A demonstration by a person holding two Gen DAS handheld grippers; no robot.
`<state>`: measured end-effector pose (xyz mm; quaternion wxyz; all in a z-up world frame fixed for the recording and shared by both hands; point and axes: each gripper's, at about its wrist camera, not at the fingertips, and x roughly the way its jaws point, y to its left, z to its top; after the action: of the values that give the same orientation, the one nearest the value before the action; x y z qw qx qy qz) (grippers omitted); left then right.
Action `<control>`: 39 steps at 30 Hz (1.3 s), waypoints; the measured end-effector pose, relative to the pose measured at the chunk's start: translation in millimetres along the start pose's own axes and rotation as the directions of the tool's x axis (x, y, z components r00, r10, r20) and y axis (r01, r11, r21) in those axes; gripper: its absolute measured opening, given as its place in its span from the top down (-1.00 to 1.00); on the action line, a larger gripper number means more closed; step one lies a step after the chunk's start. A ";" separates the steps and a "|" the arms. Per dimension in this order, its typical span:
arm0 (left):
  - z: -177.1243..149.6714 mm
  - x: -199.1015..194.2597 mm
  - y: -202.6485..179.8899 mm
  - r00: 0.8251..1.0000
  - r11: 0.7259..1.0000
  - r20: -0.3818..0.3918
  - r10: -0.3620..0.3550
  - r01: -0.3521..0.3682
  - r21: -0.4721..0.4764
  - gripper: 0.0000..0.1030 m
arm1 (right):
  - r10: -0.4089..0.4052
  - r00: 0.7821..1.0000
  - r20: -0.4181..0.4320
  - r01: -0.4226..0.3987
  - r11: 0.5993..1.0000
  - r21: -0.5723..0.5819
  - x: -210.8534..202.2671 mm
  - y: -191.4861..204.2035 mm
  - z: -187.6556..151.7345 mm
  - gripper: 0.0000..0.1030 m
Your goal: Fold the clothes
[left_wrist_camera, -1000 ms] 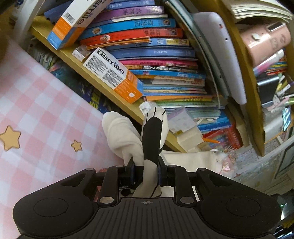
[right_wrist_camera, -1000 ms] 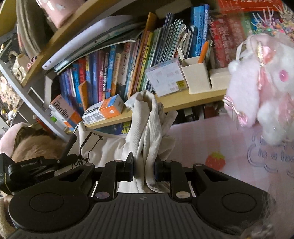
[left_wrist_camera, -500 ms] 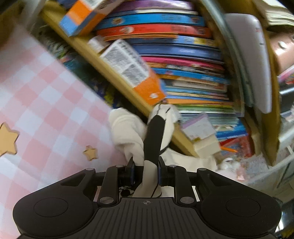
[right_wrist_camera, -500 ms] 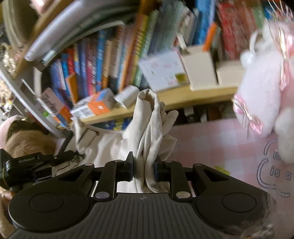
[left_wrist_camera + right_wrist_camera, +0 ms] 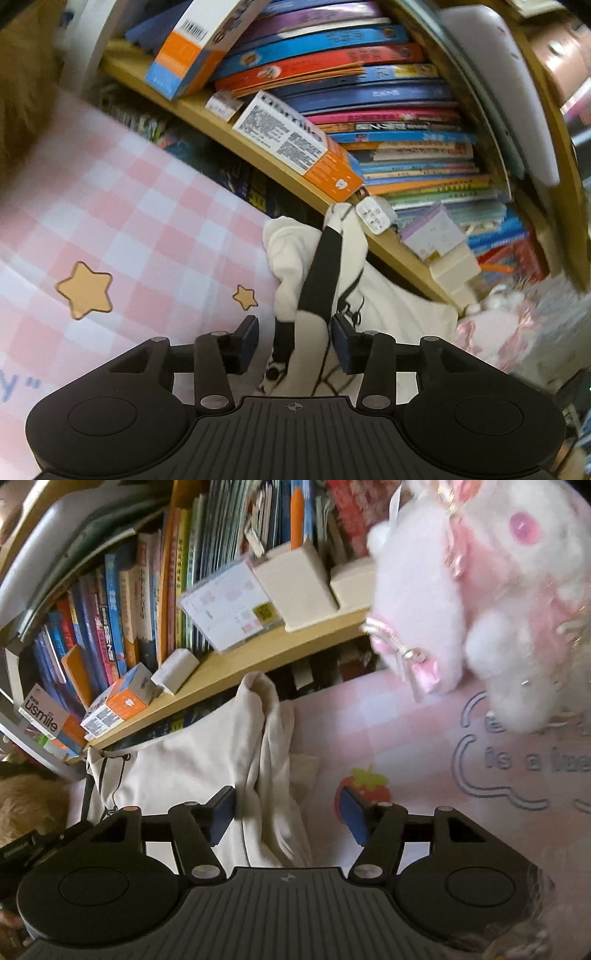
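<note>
A cream garment (image 5: 192, 760) with a black stripe (image 5: 321, 277) and black drawstrings lies on the pink checked cloth (image 5: 122, 221) against the bookshelf. In the left wrist view a bunched end of the cream garment (image 5: 295, 258) stands between the fingers of my left gripper (image 5: 293, 341), which is open and not clamping it. In the right wrist view my right gripper (image 5: 288, 814) is open, with a ridge of the fabric standing loose between its fingers. The rest of the garment spreads out flat to the left of the right gripper.
A wooden shelf (image 5: 258, 657) with several books and orange-and-white boxes (image 5: 299, 144) runs right behind the garment. A pink and white plush toy (image 5: 480, 590) sits at the right. A brown furry toy (image 5: 29, 805) lies at the left.
Both grippers were shut on the garment and have opened, letting go of it. The held-up fabric has sunk toward the cloth.
</note>
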<state>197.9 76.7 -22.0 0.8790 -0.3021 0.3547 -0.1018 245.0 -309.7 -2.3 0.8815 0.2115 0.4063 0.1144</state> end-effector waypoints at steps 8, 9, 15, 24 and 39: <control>-26.8 -28.5 -43.3 0.987 0.967 0.041 0.152 -0.157 0.200 -0.31 | -0.105 0.988 0.113 0.117 0.988 -0.104 -37.5 20.8 -17.3 -0.52; -31.3 -30.9 -47.8 0.985 0.961 0.040 0.168 -0.172 0.218 -0.33 | -0.116 0.985 0.128 0.132 0.984 -0.122 -42.7 24.9 -21.2 -0.54; -66.2 -47.0 -68.5 0.973 0.935 0.031 0.227 -0.227 0.271 -0.45 | -0.156 0.973 0.172 0.197 0.947 -0.252 -65.1 55.1 -54.7 -0.72; -116.6 -79.2 -89.3 0.950 0.888 0.040 0.309 -0.304 0.344 -0.62 | -0.170 0.973 0.157 0.218 0.904 -0.369 -94.8 87.9 -107.4 -0.92; -144.7 -117.5 -108.7 0.929 0.849 0.123 0.348 -0.369 0.379 -0.93 | -0.186 0.968 0.166 0.236 0.897 -0.373 -140.7 97.7 -158.4 -1.00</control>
<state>17.0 -30.1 27.7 0.9336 -0.0494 0.3548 0.0020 30.4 -231.5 45.3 0.9369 -0.0070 0.3395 0.0829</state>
